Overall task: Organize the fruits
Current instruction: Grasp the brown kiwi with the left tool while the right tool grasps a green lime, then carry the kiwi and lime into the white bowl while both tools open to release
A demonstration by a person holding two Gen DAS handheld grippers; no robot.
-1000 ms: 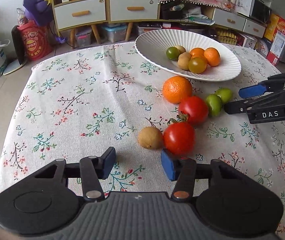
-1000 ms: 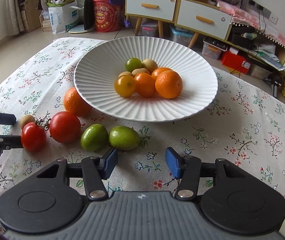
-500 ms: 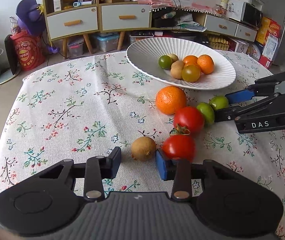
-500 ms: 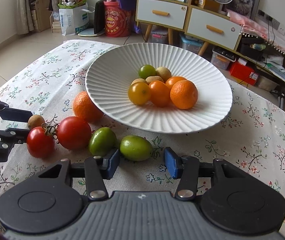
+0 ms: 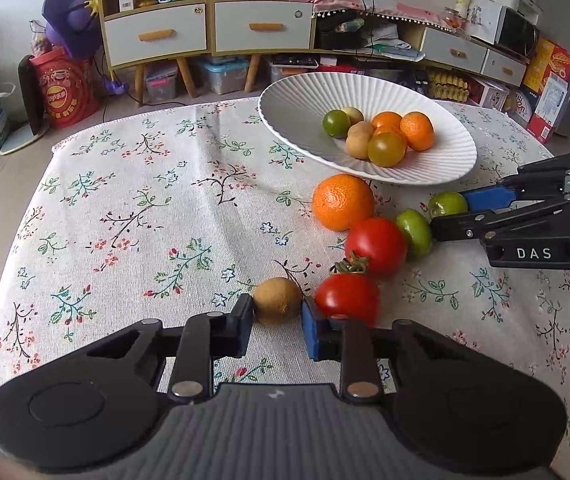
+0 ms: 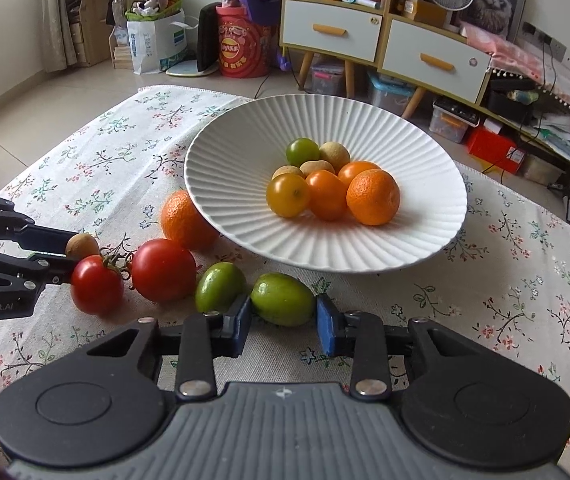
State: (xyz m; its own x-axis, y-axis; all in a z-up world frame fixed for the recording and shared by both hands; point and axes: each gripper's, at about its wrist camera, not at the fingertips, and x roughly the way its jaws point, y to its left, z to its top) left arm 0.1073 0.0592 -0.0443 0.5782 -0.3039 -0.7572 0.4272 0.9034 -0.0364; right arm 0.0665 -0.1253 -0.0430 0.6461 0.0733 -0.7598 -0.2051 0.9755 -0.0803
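L gripper (image 5: 277, 322) angled down, clamped on brown fruit (image 5: 277, 300); R gripper (image 6: 283, 325) closing round green fruit (image 6: 283, 299), contact unclear.

- The right gripper (image 6: 283, 322) is closing its blue-padded jaws around an oval green fruit (image 6: 283, 298) lying on the floral tablecloth (image 6: 525, 280).
- A second green fruit (image 6: 219, 286) is sitting just left of it, beside two red tomatoes (image 6: 163, 269).
- The left gripper (image 6: 63, 254) is pinching a small brown round fruit (image 6: 81, 245).
- A ribbed white plate (image 6: 425, 240) is holding orange, yellow, green and tan fruits.
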